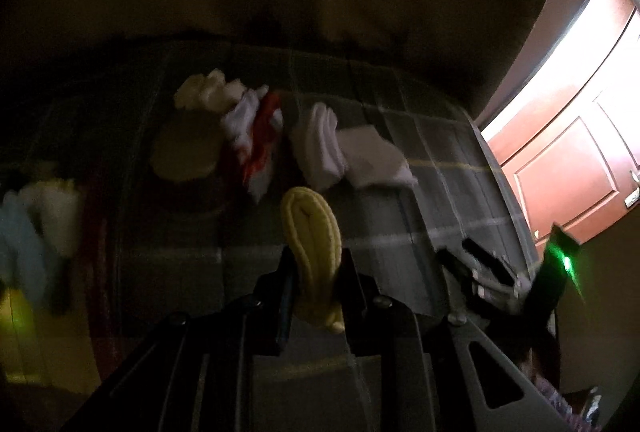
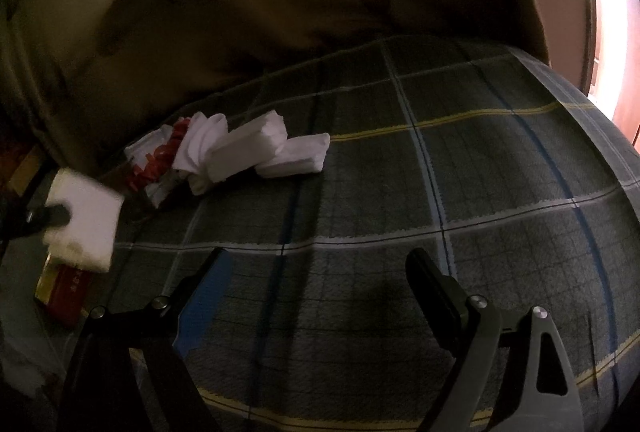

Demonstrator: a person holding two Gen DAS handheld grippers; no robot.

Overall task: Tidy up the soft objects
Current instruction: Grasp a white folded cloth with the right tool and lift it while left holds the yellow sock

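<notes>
Left hand-held gripper: jaws clamped on a folded yellow cloth, lifted clear of the bed. Right hand-held gripper: jaws spread wide with nothing between them, poised over the plaid blanket covering the bed. Mid-distance, lying on the blanket: a cluster of folded white cloths, touching one another, with a red-and-white cloth against their left side. Left wrist view alone shows, beyond that cluster, cream-coloured pieces, a pale blue and white bundle at far left, blurred, and a reddish panelled door at right. Right wrist view alone shows a red box off the bed's left edge. No containers can be made out in either view.
</notes>
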